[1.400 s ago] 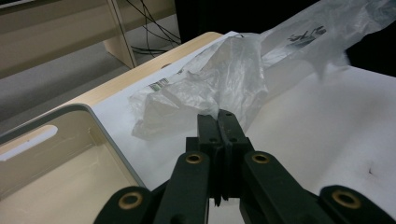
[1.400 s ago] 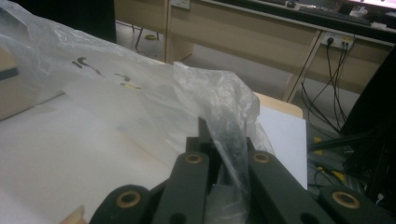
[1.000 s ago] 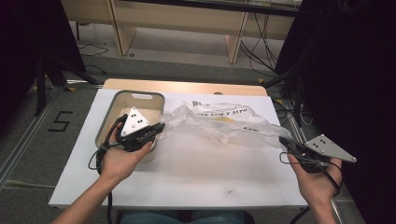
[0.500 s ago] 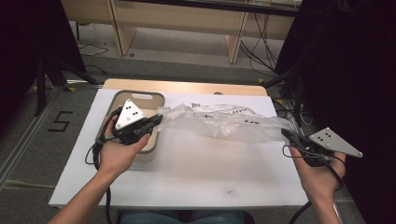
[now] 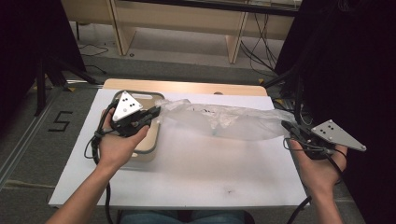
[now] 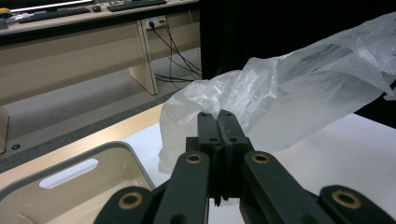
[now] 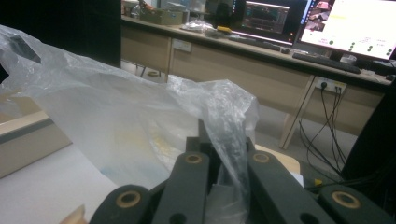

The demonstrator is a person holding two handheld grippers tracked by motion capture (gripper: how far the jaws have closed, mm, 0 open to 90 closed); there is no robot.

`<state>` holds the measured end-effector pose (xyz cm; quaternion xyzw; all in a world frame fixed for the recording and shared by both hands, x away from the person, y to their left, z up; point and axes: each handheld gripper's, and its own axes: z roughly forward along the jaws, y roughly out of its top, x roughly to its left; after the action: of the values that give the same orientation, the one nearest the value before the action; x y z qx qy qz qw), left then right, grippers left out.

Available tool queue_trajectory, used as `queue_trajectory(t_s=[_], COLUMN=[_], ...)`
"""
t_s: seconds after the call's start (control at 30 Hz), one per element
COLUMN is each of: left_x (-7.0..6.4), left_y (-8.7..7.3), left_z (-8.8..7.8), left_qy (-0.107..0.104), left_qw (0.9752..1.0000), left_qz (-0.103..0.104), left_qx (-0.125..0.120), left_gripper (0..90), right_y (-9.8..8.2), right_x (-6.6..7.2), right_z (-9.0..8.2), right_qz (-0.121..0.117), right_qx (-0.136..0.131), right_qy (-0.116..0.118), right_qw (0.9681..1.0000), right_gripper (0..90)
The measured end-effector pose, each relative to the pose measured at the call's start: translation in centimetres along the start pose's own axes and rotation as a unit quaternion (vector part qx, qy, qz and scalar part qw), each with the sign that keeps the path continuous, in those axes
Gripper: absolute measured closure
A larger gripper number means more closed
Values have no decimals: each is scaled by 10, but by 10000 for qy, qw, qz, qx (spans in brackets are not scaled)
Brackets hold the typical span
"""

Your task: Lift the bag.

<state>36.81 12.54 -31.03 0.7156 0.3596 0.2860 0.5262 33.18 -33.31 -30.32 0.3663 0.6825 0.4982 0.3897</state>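
Observation:
A clear plastic bag (image 5: 224, 121) hangs stretched between my two grippers above the white table (image 5: 196, 168). My left gripper (image 5: 156, 112) is shut on the bag's left end, just over the beige tray (image 5: 149, 144). In the left gripper view its jaws (image 6: 218, 122) pinch the crumpled film of the bag (image 6: 289, 98). My right gripper (image 5: 286, 126) is shut on the bag's right end at the table's right edge. In the right gripper view the bag (image 7: 116, 126) drapes over the closed jaws (image 7: 219, 140).
The beige tray (image 6: 93, 186), with a handle slot, lies at the table's back left under my left hand. A wooden board (image 5: 187, 87) sticks out behind the table. Desks (image 7: 243, 60) with monitors and cables stand beyond. Dark curtains hang on both sides.
The bag has been lifted off the table and pulled out long between the grippers. My right gripper has risen and moved right. My left hand stayed over the tray.

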Motion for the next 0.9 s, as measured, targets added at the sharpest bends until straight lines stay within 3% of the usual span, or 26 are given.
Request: queue_trajectory(t_s=[0.43,0.9], left_x=[9,3], left_y=[5,14], left_z=[-1,-10], left_qy=[141,104], left_qw=[9998,9995], left_qz=[-84,-18], left_qx=[-111,-294], left_gripper=[893,893], right_y=[11,18], right_x=[2,-1], right_z=[8,3], right_qz=[-3,20], right_qx=[-157,-308], right_qy=[48,-22], right_qw=[9999,9995], right_gripper=[900,900])
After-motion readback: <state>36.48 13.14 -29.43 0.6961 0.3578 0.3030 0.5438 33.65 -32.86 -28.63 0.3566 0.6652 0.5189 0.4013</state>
